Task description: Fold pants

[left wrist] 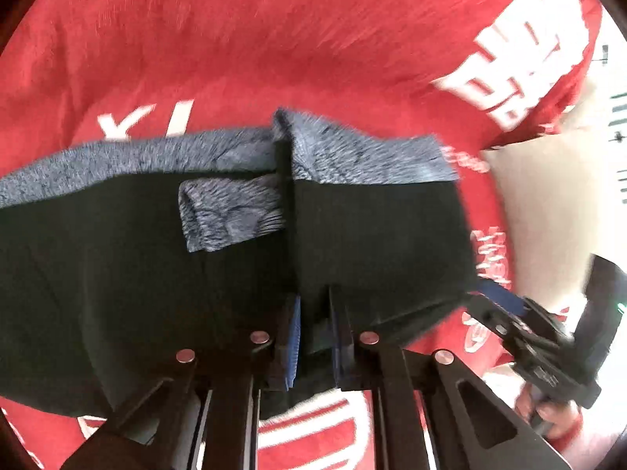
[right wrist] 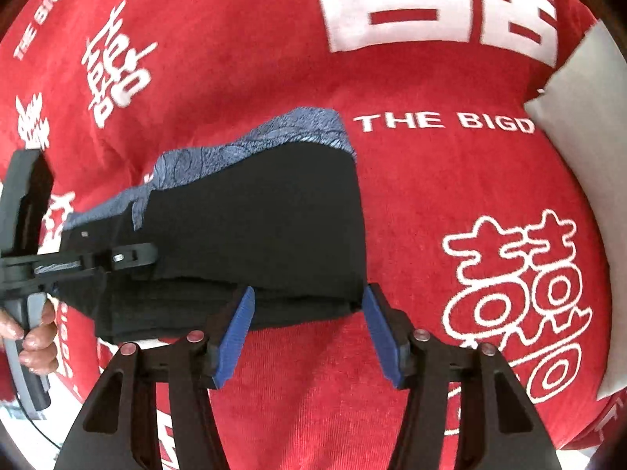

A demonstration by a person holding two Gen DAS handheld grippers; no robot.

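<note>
My left fingers (left wrist: 313, 337) are clamped on the near edge of the folded black pants with a blue-grey heathered waistband (right wrist: 250, 211), which lie on the red cloth printed with white characters (right wrist: 392, 180). My right fingers (right wrist: 309, 337) stand apart, straddling the pants' near right corner.

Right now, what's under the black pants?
The pants lie folded on a red blanket with white print; their blue-grey waistband shows at the far edge. Whatever lies beneath the fabric is covered.
</note>
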